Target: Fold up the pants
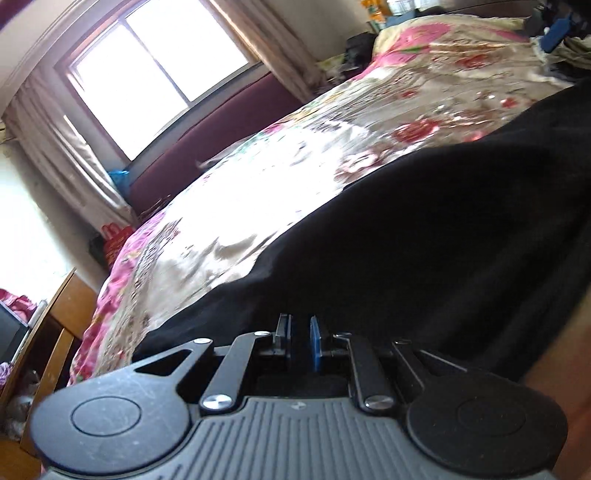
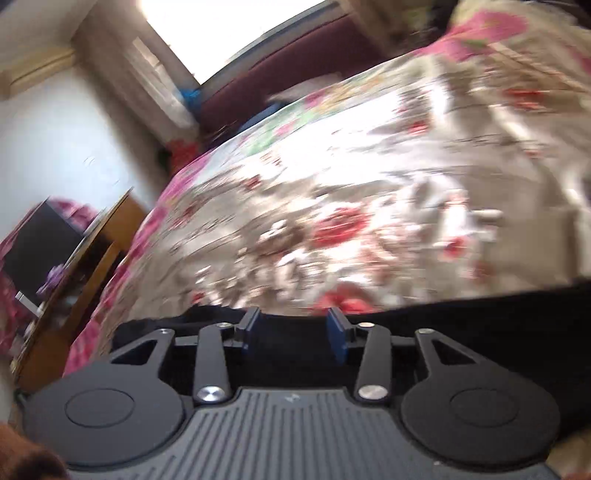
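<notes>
Black pants (image 1: 424, 236) lie on a bed with a flowered cover (image 1: 258, 192). In the left wrist view my left gripper (image 1: 300, 332) is low at the near edge of the black cloth, its jaws a narrow gap apart; whether cloth is pinched between them is hidden. In the right wrist view my right gripper (image 2: 297, 328) is open, its blue pads (image 2: 338, 334) wide apart over the edge of the black pants (image 2: 480, 317). The view is blurred. The other gripper (image 1: 557, 26) shows far at the top right of the left wrist view.
A dark red headboard (image 1: 207, 147) and a bright window (image 1: 159, 74) with curtains are behind the bed. A wooden desk (image 1: 55, 332) with a dark screen (image 2: 40, 243) stands left of the bed. A bunched quilt (image 1: 443, 40) lies at the far end.
</notes>
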Demonstrator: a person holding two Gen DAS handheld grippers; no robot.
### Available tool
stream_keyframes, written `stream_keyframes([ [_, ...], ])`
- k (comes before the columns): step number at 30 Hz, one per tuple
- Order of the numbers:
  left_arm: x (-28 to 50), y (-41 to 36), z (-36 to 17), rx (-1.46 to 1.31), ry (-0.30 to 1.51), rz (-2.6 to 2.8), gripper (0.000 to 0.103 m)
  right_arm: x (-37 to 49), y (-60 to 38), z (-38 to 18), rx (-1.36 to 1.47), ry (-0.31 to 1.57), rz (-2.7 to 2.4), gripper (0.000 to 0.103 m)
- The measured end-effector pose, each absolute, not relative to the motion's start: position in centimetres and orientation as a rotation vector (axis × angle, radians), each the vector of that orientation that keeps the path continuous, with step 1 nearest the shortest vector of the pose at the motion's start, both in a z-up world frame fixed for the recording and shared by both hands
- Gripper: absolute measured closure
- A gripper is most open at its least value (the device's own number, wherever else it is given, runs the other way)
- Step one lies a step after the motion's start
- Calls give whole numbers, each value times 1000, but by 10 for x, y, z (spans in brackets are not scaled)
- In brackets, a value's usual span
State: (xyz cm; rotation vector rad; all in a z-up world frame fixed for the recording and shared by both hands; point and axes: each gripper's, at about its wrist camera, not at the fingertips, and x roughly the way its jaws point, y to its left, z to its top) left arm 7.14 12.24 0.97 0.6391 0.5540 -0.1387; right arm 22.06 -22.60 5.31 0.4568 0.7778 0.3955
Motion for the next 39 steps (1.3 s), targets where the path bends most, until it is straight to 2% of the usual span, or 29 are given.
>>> stream_keyframes([
  [4, 95, 170, -4, 586, 596, -20, 73, 325, -107, 26, 278, 910, 674, 63],
  [7, 106, 189, -10, 539, 645, 19, 73, 368, -66, -11, 236, 1042, 773, 61],
  [10, 114, 193, -5, 492, 659, 2, 73, 377, -50, -30, 221, 1155, 877, 61],
  [14, 130, 195, 1, 440, 696, -19, 73, 367, -51, -22, 181, 1255, 957, 63],
  [19, 151, 198, -2, 432, 767, -43, 73, 371, -49, 3, 139, 1286, 1074, 63],
  [22, 156, 197, -5, 428, 792, -47, 73, 393, -39, -15, 211, 1308, 1073, 63],
  [23, 158, 196, -6, 433, 794, -45, 73, 401, -35, -27, 278, 1337, 1057, 73],
  [24, 159, 195, -7, 442, 793, -43, 73, 407, -29, -39, 342, 1354, 1043, 93],
  [25, 160, 194, -9, 455, 794, -40, 73, 411, -24, -46, 365, 1351, 1023, 98],
  [29, 155, 198, -11, 528, 775, 23, 61, 421, -26, -54, 466, 1264, 917, 98],
  [34, 138, 224, -8, 503, 809, 162, 60, 411, -27, -48, 460, 1211, 862, 97],
  [36, 124, 232, -8, 485, 837, 191, 60, 404, -20, -36, 366, 1173, 866, 90],
  [39, 100, 234, -5, 494, 855, 181, 61, 393, -16, -19, 256, 1107, 841, 88],
])
